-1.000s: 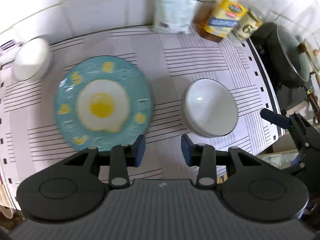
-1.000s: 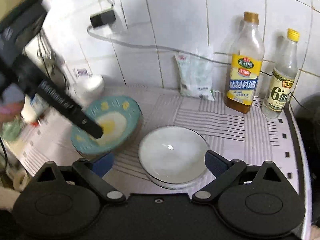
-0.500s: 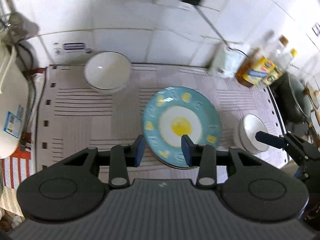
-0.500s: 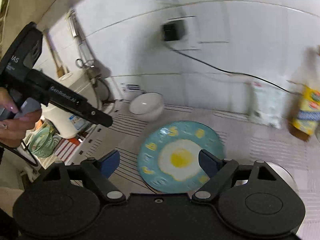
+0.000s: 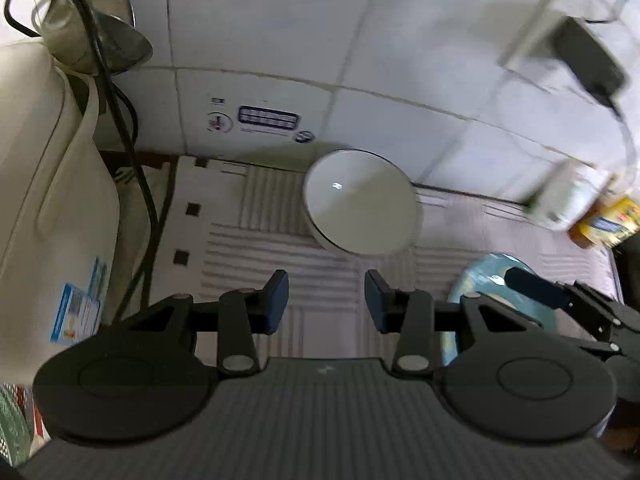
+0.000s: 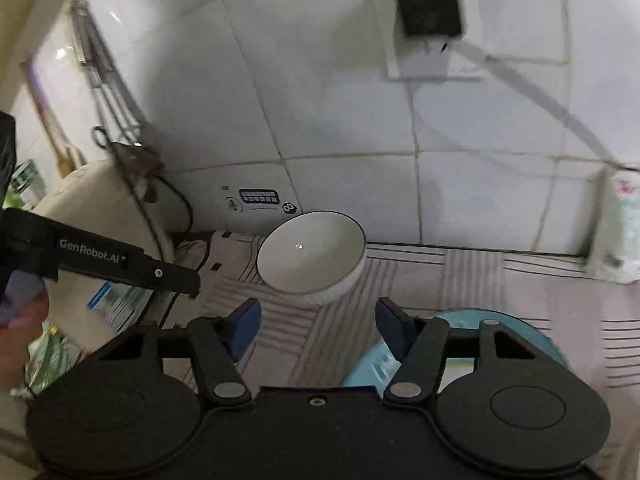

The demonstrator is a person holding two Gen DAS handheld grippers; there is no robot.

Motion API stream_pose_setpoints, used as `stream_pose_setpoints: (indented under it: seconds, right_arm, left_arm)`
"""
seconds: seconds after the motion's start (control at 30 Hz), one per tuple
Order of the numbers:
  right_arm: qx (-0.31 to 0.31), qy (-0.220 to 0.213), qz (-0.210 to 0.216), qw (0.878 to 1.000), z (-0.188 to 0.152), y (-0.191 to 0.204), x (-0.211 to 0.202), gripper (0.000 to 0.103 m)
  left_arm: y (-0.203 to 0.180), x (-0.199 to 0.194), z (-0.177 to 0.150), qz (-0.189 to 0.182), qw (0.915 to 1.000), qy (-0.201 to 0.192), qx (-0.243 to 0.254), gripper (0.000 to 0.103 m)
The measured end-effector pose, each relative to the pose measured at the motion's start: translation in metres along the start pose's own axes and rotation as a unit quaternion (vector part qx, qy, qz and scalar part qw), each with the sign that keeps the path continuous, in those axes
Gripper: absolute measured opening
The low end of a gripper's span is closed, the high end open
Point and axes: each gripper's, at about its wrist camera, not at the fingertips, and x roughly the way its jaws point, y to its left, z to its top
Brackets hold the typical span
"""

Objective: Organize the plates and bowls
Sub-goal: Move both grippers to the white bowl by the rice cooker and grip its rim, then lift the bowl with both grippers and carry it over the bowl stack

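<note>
A white bowl [image 5: 362,210] stands on the striped mat near the back wall; it also shows in the right wrist view [image 6: 312,258]. My left gripper [image 5: 326,300] is open and empty, a short way in front of the bowl. My right gripper [image 6: 318,326] is open and empty, also just in front of the bowl. A blue plate [image 5: 488,280] with a fried-egg print lies to the right, partly hidden under my right gripper [image 5: 560,300]; its rim shows in the right wrist view [image 6: 520,320]. The left gripper [image 6: 120,264] reaches in from the left in the right wrist view.
A cream appliance [image 5: 48,200] with a black cord [image 5: 136,168] stands at the left. A white bag [image 6: 620,228] and a yellow-labelled bottle [image 5: 604,222] stand at the right by the tiled wall. A black plug [image 6: 430,6] hangs on the wall.
Both grippers have swung left, from the second white bowl and the plate toward the far-left bowl, which now sits straight ahead. The plate has slid to the right edge of both views.
</note>
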Motion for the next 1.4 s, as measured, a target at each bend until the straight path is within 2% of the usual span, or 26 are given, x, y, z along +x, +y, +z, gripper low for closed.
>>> stream_pose_setpoints:
  seconds: [0.17, 0.37, 0.43, 0.57, 0.63, 0.67, 0.7, 0.73, 0.9, 1.07, 1.4]
  right_arm:
    - [0.024, 0.014, -0.036, 0.999, 0.010, -0.002, 0.053, 0.064]
    - [0.053, 0.033, -0.067, 0.996, 0.009, -0.009, 0.097, 0.057]
    - [0.060, 0.044, -0.074, 0.994, 0.008, -0.013, 0.110, 0.048]
    - [0.084, 0.052, -0.076, 0.992, 0.011, -0.021, 0.126, 0.035]
    - [0.087, 0.061, -0.077, 0.991, 0.012, -0.023, 0.132, 0.024]
    - [0.086, 0.067, -0.077, 0.991, 0.012, -0.022, 0.136, 0.021]
    - [0.082, 0.065, -0.076, 0.992, 0.012, -0.021, 0.137, 0.022]
    - [0.080, 0.065, -0.078, 0.992, 0.012, -0.020, 0.137, 0.023]
    - [0.089, 0.078, -0.078, 0.990, 0.015, -0.019, 0.134, 0.022]
    - [0.078, 0.077, -0.070, 0.991, 0.012, -0.013, 0.114, 0.022]
    - [0.110, 0.068, -0.061, 0.990, -0.008, -0.012, 0.033, 0.022]
  left_arm:
    - [0.008, 0.042, 0.017, -0.005, 0.9999, 0.005, -0.015, 0.041]
    - [0.016, 0.087, 0.028, 0.014, 0.9995, 0.019, -0.019, 0.041]
    - [0.021, 0.100, 0.031, 0.016, 0.9994, 0.025, -0.018, 0.045]
    - [0.028, 0.118, 0.035, 0.001, 0.9988, 0.039, -0.029, 0.045]
    - [0.029, 0.124, 0.035, -0.011, 0.9986, 0.044, -0.026, 0.035]
    - [0.028, 0.126, 0.036, -0.022, 0.9984, 0.045, -0.027, 0.031]
    - [0.028, 0.127, 0.035, -0.031, 0.9981, 0.044, -0.029, 0.021]
    - [0.027, 0.127, 0.035, -0.039, 0.9978, 0.044, -0.030, 0.013]
    - [0.020, 0.124, 0.033, -0.034, 0.9980, 0.048, -0.022, 0.013]
    - [0.012, 0.106, 0.030, -0.037, 0.9976, 0.053, -0.023, 0.013]
    - [-0.032, 0.044, -0.001, -0.035, 0.9981, 0.049, 0.016, 0.013]
